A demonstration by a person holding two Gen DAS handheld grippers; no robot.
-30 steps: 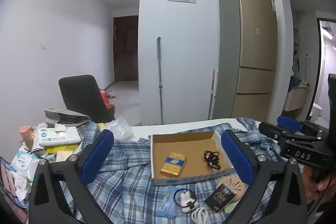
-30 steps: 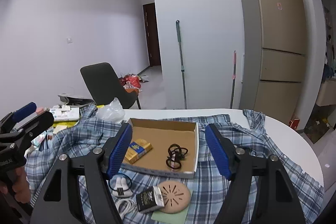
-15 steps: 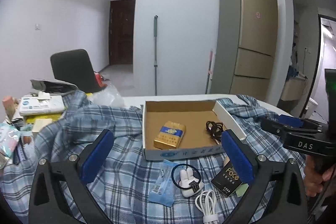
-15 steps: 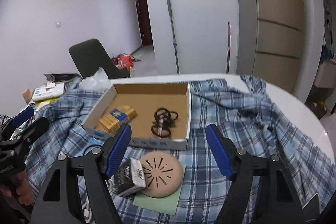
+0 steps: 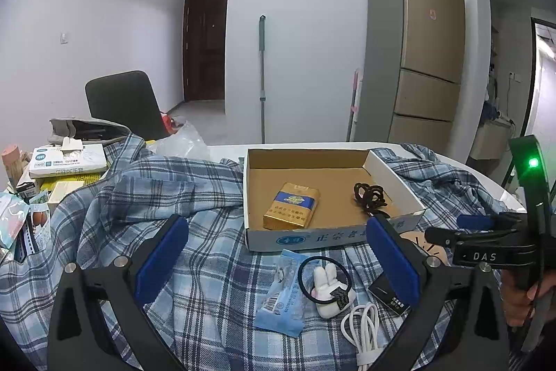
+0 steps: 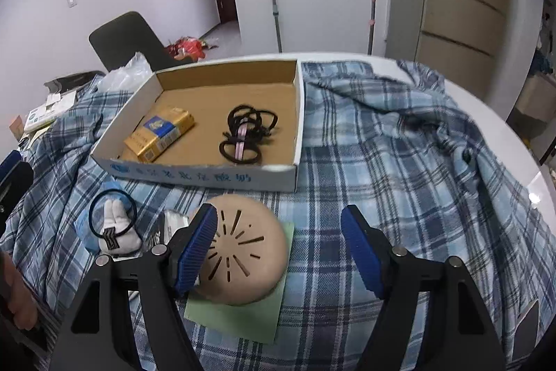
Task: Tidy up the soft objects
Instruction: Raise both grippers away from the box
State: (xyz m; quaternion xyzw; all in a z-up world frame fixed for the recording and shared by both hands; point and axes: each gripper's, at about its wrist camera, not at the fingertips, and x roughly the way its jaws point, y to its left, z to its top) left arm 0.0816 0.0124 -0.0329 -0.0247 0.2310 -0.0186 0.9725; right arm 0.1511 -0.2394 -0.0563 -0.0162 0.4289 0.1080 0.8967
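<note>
1. Far left on the table (image 5: 462,162): white tissue pack (image 5: 67,159) with blue print, marked "100".
2. Spread over the table: blue plaid shirt (image 5: 194,207), rumpled and bunched at the left and far right.
3. Left tongs (image 5: 276,261): wide open, gripping nothing, hovering above the shirt in front of the box.
4. Between those pads on the shirt: blue packet (image 5: 283,294) with a barcode, white rabbit-shaped piece (image 5: 328,291) inside a black hair tie (image 5: 325,279), coiled white cable (image 5: 361,332).
5. Cardboard box (image 6: 208,178), resting on the shirt, blue Chinese lettering on its white front wall; inside, a gold-and-blue pack (image 6: 160,134) at left and a bunch of black hair ties (image 6: 248,136) at right.
6. Right tongs (image 6: 278,247): wide open, empty, left pad over a tan slotted disc (image 6: 250,252) lying on a green sheet (image 6: 243,315); "DAS" readable on its body in the left view.
</note>
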